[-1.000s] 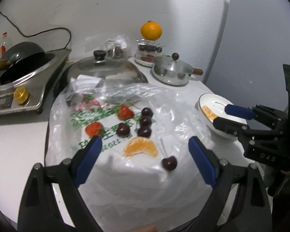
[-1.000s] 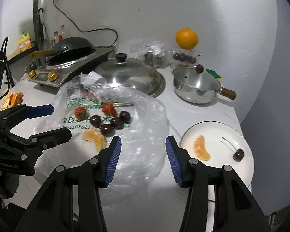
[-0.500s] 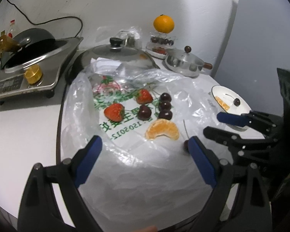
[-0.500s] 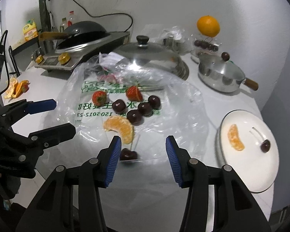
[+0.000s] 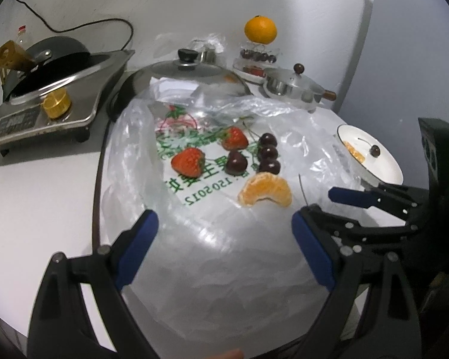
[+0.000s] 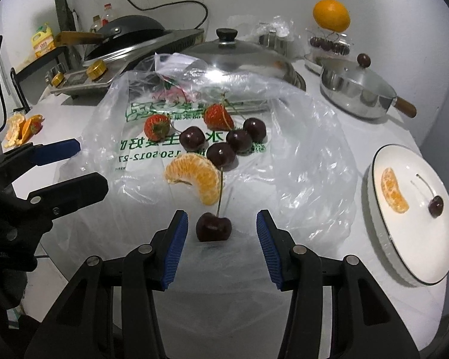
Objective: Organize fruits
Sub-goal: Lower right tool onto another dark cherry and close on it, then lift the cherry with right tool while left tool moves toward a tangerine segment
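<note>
One stemmed cherry point(image 6: 213, 229) lies on plastic bag point(image 6: 299, 137) between my right gripper point(image 6: 221, 229) pads, untouched, gripper open. My left gripper point(image 5: 224, 233) spread wide over bag, empty. White plate point(image 6: 416, 257) on tabletop point(image 5: 39, 191) holds orange segment, cherry.

A clear plastic bag point(image 6: 299, 137) printed with green characters and a pink-red emblem lies over the white table point(image 6: 74, 110). On it sit 2 red strawberries point(image 6: 156, 126) with green tops, 4 dark maroon cherries point(image 6: 239, 140) and an orange mandarin segment point(image 6: 198, 176); a 5th dark cherry point(image 6: 213, 227) with a thin brownish stem lies apart. The white plate point(image 6: 383, 239), rimmed with a thin dark line, carries an orange segment point(image 6: 393, 191) and a dark cherry point(image 6: 435, 205). Both grippers are black with blue pads point(image 6: 174, 254). Behind stand a whole orange point(image 6: 331, 15), a silver pot lid point(image 6: 239, 56) with a black knob, a silver saucepan point(image 6: 356, 89) with a brown handle, a black wok point(image 6: 125, 27), gold knobs point(image 6: 96, 68) and a yellow bottle point(image 6: 43, 40).
</note>
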`<state>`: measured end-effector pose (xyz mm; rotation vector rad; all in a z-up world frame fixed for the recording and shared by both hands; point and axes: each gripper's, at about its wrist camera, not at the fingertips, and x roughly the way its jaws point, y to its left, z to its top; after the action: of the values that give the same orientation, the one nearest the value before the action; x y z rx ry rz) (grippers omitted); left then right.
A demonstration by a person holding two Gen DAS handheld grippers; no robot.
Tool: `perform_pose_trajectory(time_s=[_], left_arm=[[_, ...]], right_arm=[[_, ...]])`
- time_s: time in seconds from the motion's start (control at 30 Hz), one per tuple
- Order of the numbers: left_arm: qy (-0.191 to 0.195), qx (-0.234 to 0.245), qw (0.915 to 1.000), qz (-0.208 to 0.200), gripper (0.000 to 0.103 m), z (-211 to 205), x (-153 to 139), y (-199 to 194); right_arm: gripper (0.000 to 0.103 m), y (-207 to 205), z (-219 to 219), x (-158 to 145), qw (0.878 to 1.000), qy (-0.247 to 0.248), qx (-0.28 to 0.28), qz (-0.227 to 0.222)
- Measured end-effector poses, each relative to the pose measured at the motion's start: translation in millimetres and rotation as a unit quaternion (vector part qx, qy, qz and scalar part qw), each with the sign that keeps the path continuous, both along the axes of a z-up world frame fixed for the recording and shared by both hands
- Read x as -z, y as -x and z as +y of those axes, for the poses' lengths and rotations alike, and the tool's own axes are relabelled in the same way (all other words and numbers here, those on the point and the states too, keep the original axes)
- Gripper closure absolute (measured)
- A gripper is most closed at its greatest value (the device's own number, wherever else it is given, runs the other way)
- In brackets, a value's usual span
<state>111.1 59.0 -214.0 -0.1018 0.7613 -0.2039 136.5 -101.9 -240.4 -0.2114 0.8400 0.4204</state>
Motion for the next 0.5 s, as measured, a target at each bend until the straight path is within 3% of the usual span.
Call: perform_pose_trajectory(time_s=[0.2, 0.5], left_arm=[[-0.005, 0.0, 1.0, 0.001, 0.011, 0, 0, -1], [-0.016, 0.008, 0.9998, -0.004, 0.011, -13, -8, -4]], right_arm=[[0.053, -1, 5, 7, 1.0, -0.004, -0.013, 0.009], [0.07, -2, 3, 15, 1.0, 0.002, -0.018, 0.017]])
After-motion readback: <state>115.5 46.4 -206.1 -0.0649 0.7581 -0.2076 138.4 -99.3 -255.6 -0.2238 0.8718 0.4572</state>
